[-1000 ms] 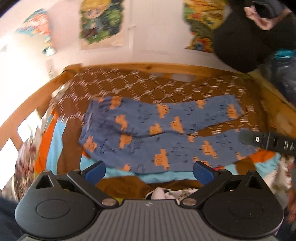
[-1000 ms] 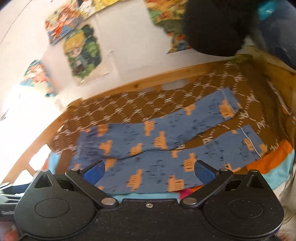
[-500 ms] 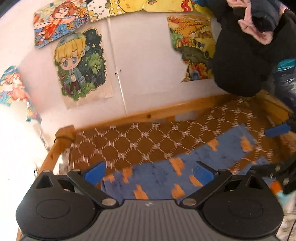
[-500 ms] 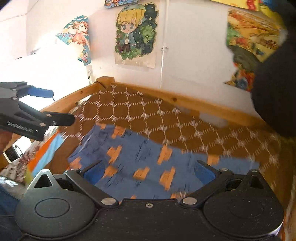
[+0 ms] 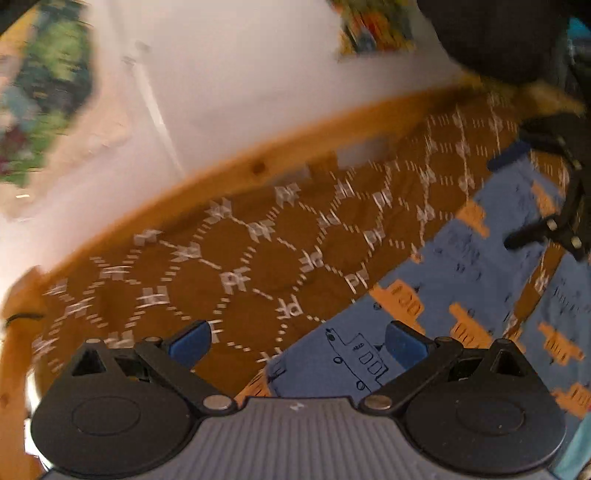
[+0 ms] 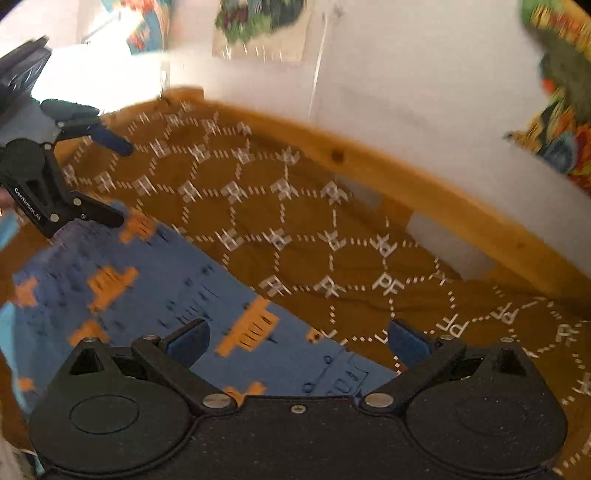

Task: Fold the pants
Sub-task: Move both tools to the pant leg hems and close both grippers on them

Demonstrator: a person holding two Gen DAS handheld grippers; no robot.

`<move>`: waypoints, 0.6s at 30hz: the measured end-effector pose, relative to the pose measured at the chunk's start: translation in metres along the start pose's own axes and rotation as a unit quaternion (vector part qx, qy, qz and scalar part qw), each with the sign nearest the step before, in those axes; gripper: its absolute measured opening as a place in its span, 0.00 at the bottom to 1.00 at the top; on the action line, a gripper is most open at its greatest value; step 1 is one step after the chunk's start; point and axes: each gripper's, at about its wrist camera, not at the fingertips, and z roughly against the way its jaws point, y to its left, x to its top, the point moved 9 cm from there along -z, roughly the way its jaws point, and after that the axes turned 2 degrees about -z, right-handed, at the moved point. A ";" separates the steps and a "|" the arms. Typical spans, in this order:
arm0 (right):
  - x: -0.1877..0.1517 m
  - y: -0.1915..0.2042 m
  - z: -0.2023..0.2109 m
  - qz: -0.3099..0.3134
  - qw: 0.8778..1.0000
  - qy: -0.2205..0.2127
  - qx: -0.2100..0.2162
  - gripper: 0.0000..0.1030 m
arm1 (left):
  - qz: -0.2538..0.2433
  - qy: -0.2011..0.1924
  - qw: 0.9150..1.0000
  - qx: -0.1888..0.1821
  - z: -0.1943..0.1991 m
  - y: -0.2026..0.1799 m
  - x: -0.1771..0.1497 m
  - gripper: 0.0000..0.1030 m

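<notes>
- We see the wall (image 5: 258, 85) beyond both pairs of tongs, white, with blurred posters (image 6: 258, 26) pinned to it.
- The bed (image 5: 280, 162) lies ahead of both tongs; its wooden rail runs along the foot of the wall, and a brown bedspread (image 5: 266, 258) with a white hexagon pattern covers it.
- The pants (image 5: 461, 273), blue with orange blocks and small dark line drawings, lie flat on the bedspread. From the left tongs they spread ahead and to the right; from the right tongs they spread ahead and to the left.
- One end of the pants reaches under the gap of the left tongs; the other end, seen again in the right wrist view (image 6: 177, 288), reaches under the gap of the right tongs.
- Our left tongs (image 5: 297, 341) are released, jaws spread wide, with nothing between them. Their left blue pad (image 5: 190, 343) is over bare bedspread and the right pad is over the pants. We cannot tell whether the pads touch the cloth.
- Our right tongs (image 6: 295, 341) are likewise released and empty, jaws wide; the left pad sits over the pants, the right pad over the bedspread just beside the pants' edge.
- Each pair of tongs shows at the edge of the other's view, jaws apart above the pants.
</notes>
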 end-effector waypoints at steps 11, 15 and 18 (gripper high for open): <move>-0.006 -0.027 -0.117 -0.014 0.993 0.074 0.094 0.73 | -0.039 0.124 0.990 -0.053 -0.106 0.010 -0.028 0.70; -0.013 -0.023 -0.138 0.005 0.986 0.111 0.125 0.59 | -0.022 0.155 0.983 -0.091 -0.119 0.018 -0.034 0.47; -0.018 -0.020 -0.141 0.023 0.983 0.122 0.136 0.56 | -0.031 0.165 0.980 -0.102 -0.123 0.019 -0.036 0.22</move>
